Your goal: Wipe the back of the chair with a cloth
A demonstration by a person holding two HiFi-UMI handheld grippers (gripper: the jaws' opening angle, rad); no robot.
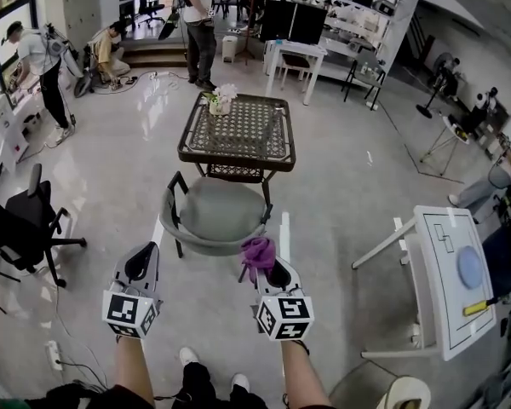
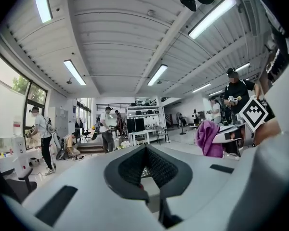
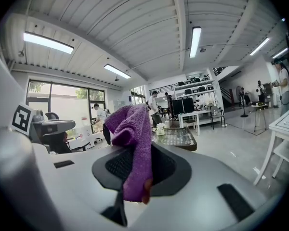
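Note:
A grey-green chair (image 1: 213, 216) with a curved low back (image 1: 206, 245) stands in front of me, facing a small lattice-top table (image 1: 238, 130). My right gripper (image 1: 266, 260) is shut on a purple cloth (image 1: 258, 251), just right of and above the chair back's right end; the cloth (image 3: 130, 138) drapes between the jaws in the right gripper view. My left gripper (image 1: 142, 262) is shut and holds nothing, hovering left of the chair back. The left gripper view shows its closed jaws (image 2: 145, 170) and the purple cloth (image 2: 207, 137) off to the right.
A black office chair (image 1: 21, 224) stands at the left. A white table (image 1: 447, 271) with a blue disc and a yellow tool is at the right. A flower pot (image 1: 221, 100) sits on the lattice table. Several people stand far back. My feet (image 1: 213, 369) are below.

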